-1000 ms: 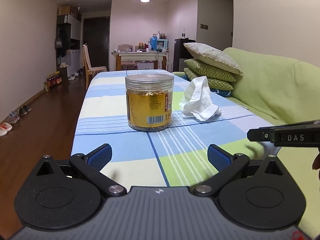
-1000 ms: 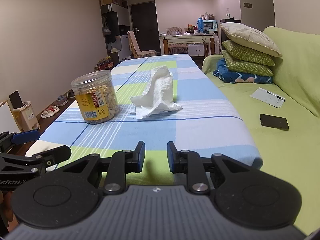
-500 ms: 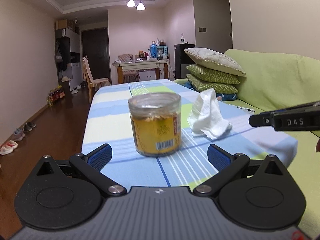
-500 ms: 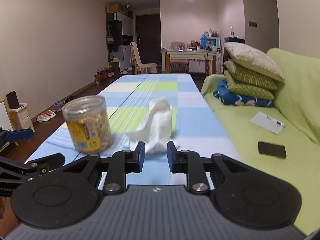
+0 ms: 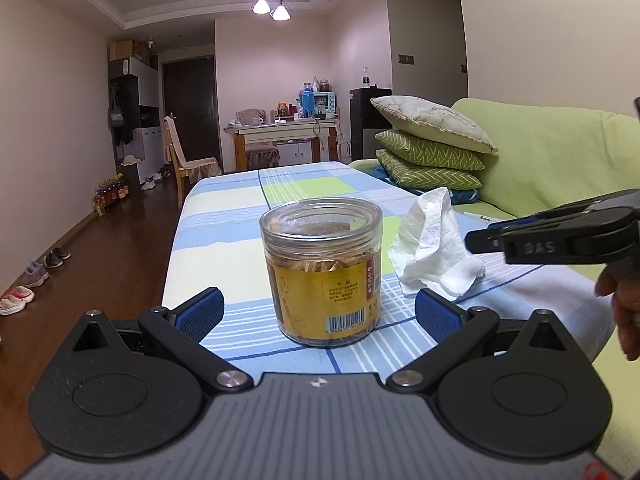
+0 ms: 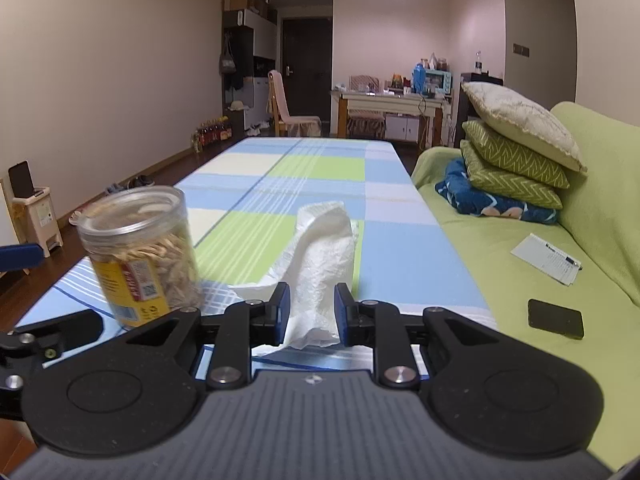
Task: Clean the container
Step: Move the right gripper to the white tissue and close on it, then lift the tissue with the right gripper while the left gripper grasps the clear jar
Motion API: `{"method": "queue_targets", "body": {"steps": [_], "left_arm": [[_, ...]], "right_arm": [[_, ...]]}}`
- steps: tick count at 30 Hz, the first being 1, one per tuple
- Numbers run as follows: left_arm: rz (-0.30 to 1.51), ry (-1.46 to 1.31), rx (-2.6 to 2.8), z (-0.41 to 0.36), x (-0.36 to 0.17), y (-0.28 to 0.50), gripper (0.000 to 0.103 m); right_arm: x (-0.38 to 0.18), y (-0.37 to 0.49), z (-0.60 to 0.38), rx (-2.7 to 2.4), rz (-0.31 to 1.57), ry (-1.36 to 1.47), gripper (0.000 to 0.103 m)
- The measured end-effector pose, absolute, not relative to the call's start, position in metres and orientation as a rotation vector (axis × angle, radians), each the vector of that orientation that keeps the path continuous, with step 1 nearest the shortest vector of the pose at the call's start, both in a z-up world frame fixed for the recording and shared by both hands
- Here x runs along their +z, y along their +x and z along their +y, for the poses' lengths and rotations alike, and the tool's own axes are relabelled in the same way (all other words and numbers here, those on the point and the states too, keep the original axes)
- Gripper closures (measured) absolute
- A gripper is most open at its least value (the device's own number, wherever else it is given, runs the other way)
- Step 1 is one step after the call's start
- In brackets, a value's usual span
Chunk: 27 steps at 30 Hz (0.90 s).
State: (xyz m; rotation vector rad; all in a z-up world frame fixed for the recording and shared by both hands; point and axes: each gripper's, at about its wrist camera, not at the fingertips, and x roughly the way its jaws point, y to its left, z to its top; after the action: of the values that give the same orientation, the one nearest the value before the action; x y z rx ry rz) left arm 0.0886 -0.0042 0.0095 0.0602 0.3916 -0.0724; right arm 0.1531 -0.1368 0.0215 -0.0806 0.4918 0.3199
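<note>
A clear plastic jar (image 5: 320, 272) with a yellow label and a clear lid stands upright near the front edge of the checked tablecloth (image 5: 224, 208). My left gripper (image 5: 319, 306) is open wide, and the jar stands just ahead of it, centred between the blue pads without touching them. To the jar's right lies a crumpled white paper towel (image 6: 324, 248). My right gripper (image 6: 312, 304) holds a narrow gap, open, and the towel rises in that gap at the fingertips. The jar (image 6: 140, 256) shows to its left. The right gripper's fingers (image 5: 552, 236) show side-on at the right of the left wrist view.
A green sofa (image 6: 500, 264) runs along the table's right side, with stacked pillows (image 6: 516, 148), a notepad (image 6: 548, 258) and a black phone (image 6: 556, 318) on it. A small bin (image 6: 38, 216) stands on the wooden floor at the left. A chair (image 5: 180, 160) and a desk stand beyond the table's far end.
Both grippers moved forward over the table. The jar now sits close between the left pads. The towel, earlier ahead of the right fingers, now stands in their gap.
</note>
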Motion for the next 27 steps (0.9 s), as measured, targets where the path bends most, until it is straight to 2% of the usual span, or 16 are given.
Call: {"method": "queue_targets", "body": {"steps": [22,27], "left_arm": [[0.407,0.086,-0.083,-0.012,0.004,0.111,0.001],[0.400,0.097,-0.082,-0.012,0.005,0.113,0.001]], "right_arm": [[0.003,0.180,-0.130,0.328,0.564,-0.107,0.084],[0.004,0.178,-0.129,0.325,0.548,-0.117,0.093]]}}
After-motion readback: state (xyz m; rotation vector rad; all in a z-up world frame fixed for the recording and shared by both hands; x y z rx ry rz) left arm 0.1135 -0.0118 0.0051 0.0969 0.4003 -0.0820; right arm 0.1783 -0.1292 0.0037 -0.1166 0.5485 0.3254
